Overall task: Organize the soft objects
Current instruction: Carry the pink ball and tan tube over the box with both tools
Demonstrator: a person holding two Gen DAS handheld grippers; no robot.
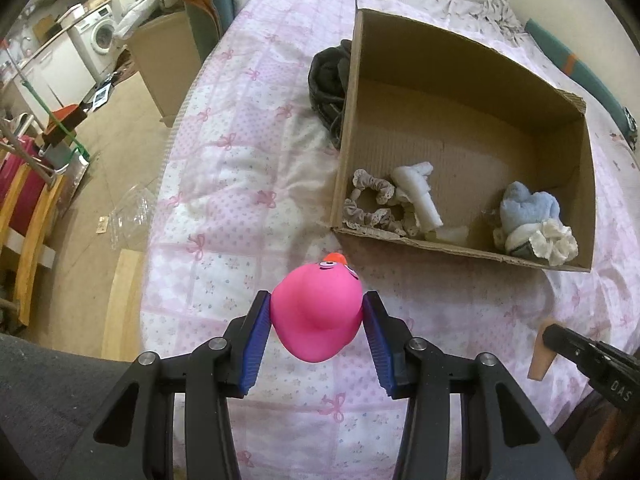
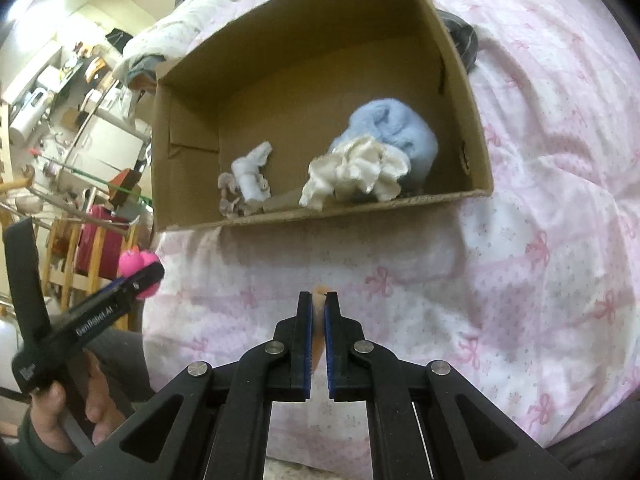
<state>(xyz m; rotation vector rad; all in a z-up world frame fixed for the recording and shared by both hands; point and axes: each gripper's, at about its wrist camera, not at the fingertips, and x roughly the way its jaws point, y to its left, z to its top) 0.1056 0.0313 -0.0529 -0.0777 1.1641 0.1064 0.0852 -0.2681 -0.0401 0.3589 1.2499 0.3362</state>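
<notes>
My left gripper (image 1: pixel 316 312) is shut on a pink rubber duck (image 1: pixel 316 312) and holds it above the pink quilt, in front of the open cardboard box (image 1: pixel 460 148). The duck also shows at the left of the right wrist view (image 2: pixel 138 264). My right gripper (image 2: pixel 319 308) is shut on a thin peach sponge wedge (image 2: pixel 319 320), which also shows in the left wrist view (image 1: pixel 542 354). In the box (image 2: pixel 192 140) lie grey scrunchies (image 1: pixel 370 200), white foam pieces (image 1: pixel 418 194), a blue fluffy cloth (image 2: pixel 396 128) and a cream scrunchie (image 2: pixel 356 172).
A dark bundle of cloth (image 1: pixel 328 80) lies against the box's far left side on the quilt (image 1: pixel 240 184). The bed edge drops to the floor on the left, with a wooden rack (image 1: pixel 28 216), another box (image 1: pixel 168 60) and a washing machine (image 1: pixel 98 36) beyond.
</notes>
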